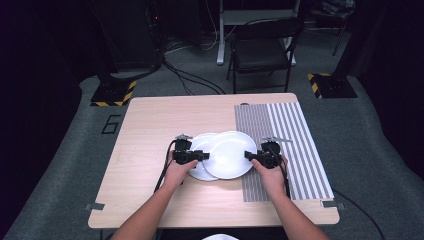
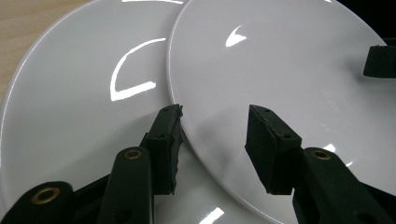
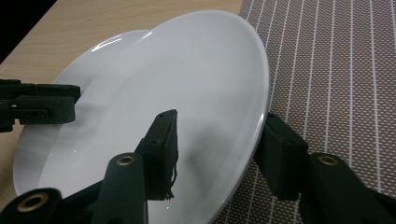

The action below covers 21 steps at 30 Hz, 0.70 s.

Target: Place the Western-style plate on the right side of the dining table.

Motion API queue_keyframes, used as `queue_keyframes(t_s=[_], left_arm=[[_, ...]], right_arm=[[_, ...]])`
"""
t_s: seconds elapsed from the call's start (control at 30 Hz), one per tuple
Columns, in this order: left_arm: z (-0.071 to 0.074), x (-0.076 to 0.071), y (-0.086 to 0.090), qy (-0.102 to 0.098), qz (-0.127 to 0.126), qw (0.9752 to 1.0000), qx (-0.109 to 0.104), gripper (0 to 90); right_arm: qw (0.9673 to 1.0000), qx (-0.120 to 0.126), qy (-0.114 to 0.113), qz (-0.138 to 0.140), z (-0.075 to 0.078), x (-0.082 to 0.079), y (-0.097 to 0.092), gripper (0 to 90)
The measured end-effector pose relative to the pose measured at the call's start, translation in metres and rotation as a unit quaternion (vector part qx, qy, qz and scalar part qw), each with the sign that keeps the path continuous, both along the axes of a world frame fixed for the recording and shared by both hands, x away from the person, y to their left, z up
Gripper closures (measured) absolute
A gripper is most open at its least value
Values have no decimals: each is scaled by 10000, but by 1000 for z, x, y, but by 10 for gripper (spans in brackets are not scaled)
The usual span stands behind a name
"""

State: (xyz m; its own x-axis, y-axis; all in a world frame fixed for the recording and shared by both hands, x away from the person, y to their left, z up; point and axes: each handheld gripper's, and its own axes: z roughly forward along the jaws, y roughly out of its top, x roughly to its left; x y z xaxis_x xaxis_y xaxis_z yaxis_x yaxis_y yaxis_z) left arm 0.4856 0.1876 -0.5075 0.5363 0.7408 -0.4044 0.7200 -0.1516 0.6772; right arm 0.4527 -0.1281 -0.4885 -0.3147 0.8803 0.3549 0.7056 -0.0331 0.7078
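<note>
I count two white plates: upper plate (image 1: 229, 154) overlapping lower plate (image 1: 199, 150). One striped mat (image 1: 295, 150), one table (image 1: 150, 150), one chair (image 1: 262, 47). My two grippers: left gripper (image 1: 203, 156), right gripper (image 1: 248, 156).

Table centre is taken up by two overlapping white plates: upper plate (image 1: 229, 154) is flanked by the left gripper (image 1: 204, 156) and right gripper (image 1: 248, 156); lower plate (image 1: 199, 156) lies beneath. Bare wood (far and left portions) and striped mat (image 1: 295, 145) are left unobstructed.
</note>
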Motion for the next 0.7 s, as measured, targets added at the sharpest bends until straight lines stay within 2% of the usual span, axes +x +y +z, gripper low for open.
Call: queue_keyframes(t_s=[0.37,0.7], left_arm=[[-1,-1,-3,-6,-19,9999,108,554],[-1,-1,-3,-17,2,9999,131,561]], right_arm=[[9999,89,-41,57,2,-18,-9,570],[10000,60,-20,33,0,-23,-10,637]])
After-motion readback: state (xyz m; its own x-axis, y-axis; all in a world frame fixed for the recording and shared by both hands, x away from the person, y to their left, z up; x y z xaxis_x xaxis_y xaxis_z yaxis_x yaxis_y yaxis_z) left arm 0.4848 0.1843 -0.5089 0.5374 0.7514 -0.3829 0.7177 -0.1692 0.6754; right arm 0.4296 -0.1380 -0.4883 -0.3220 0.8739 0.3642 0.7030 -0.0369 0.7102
